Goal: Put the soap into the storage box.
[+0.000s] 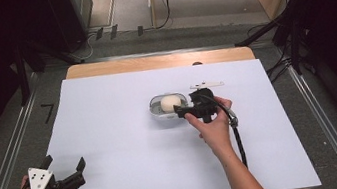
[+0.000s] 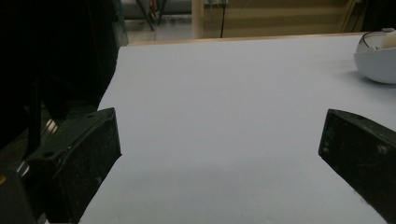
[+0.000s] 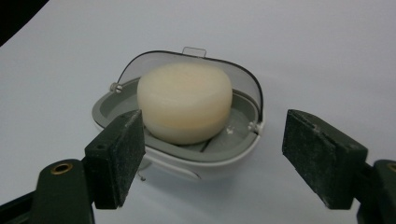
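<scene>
A cream-coloured bar of soap (image 3: 185,102) lies in a white soap box (image 3: 201,163) with a grey inner tray and a clear lid tipped open behind it. In the high view the soap (image 1: 170,103) and its box (image 1: 159,113) sit in the middle of the white sheet. My right gripper (image 3: 212,156) stands open just in front of the box, its jaws on either side of the near rim, touching nothing; in the high view it (image 1: 183,111) is at the box's right side. My left gripper (image 1: 63,163) rests open at the sheet's near left corner, nothing between its jaws.
A white sheet (image 1: 111,133) covers most of a wooden table (image 1: 151,62). A small white flat piece (image 1: 207,84) lies just beyond the right gripper. Metal rails (image 1: 9,158) run along both sides of the table, with dark stands and cables beyond.
</scene>
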